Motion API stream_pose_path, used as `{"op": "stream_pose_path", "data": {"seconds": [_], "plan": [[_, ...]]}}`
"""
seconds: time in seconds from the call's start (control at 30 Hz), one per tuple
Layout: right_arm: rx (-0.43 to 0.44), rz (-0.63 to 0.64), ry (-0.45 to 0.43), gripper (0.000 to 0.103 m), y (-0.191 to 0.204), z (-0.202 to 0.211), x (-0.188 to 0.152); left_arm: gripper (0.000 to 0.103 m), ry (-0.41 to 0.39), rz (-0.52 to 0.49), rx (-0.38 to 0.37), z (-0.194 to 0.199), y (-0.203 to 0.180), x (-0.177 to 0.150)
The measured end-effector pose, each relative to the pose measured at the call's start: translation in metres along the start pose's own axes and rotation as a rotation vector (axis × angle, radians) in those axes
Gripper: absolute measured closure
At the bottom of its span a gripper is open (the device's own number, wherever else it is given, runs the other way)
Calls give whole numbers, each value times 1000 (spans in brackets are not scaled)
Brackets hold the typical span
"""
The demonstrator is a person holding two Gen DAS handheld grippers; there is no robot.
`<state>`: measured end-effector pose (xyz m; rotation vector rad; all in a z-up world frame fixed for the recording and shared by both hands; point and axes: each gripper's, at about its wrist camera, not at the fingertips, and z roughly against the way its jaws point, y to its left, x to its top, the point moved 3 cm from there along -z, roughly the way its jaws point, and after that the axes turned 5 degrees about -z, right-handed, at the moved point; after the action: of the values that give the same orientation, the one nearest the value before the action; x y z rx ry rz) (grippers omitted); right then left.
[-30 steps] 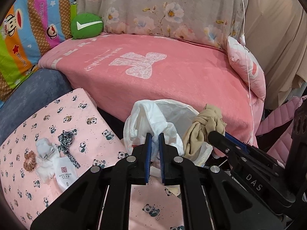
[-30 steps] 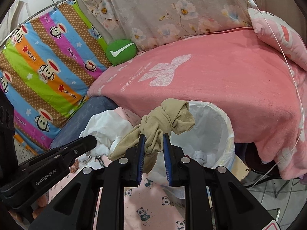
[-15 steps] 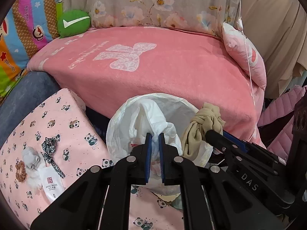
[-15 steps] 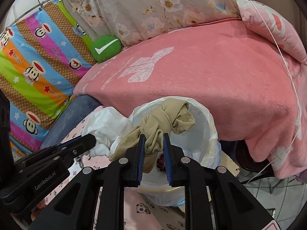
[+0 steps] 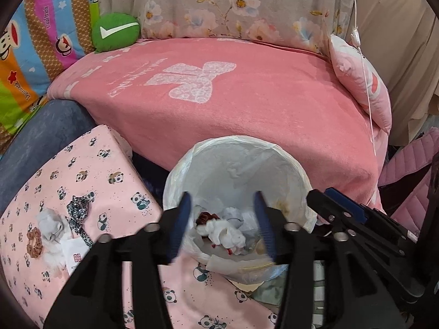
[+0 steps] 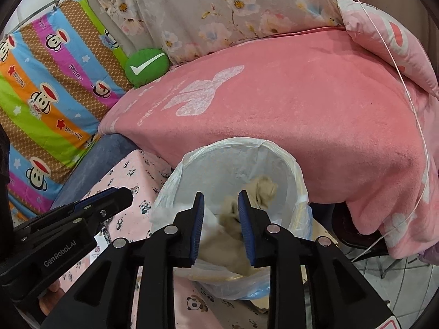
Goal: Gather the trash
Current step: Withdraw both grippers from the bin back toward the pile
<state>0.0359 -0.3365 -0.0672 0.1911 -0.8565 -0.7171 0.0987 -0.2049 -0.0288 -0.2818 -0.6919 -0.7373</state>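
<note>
Jaws of the left gripper [image 5: 222,220] stand spread wide and blurred over the mouth of the round bin lined with a thin white plastic bag [image 5: 297,170], pinching nothing; judging by their place right above the opening, they are parked there so that anything let go falls inside. Below them, a crumpled white tissue wad [image 5: 225,233] lies at the bottom among other scraps. On the pink panda-print cover [image 5: 90,172] to the left, well apart from the bin, wait a brown scrunchie [image 5: 34,242], a leopard-print scrunchie [image 5: 79,213] and a white paper tag [image 5: 72,255], probably the next trash to gather. From the right wrist, the right gripper [image 6: 221,219] also hangs over the bin with jaws parted and empty; the knotted beige cloth [image 6: 260,189] shows blurred between and beyond them, inside the liner, apparently dropping free.
</note>
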Motion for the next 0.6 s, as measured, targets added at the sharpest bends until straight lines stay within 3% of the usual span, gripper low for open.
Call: {"op": "stream_pose_path", "data": {"seconds": [0.03,0.6], "plan": [[-1,1,-4,70,1,2,0,37,-17,7,14,4,3,0],[52,86,-20,62,48,36,-17,37,-70,89,56,53,44,-17]]}}
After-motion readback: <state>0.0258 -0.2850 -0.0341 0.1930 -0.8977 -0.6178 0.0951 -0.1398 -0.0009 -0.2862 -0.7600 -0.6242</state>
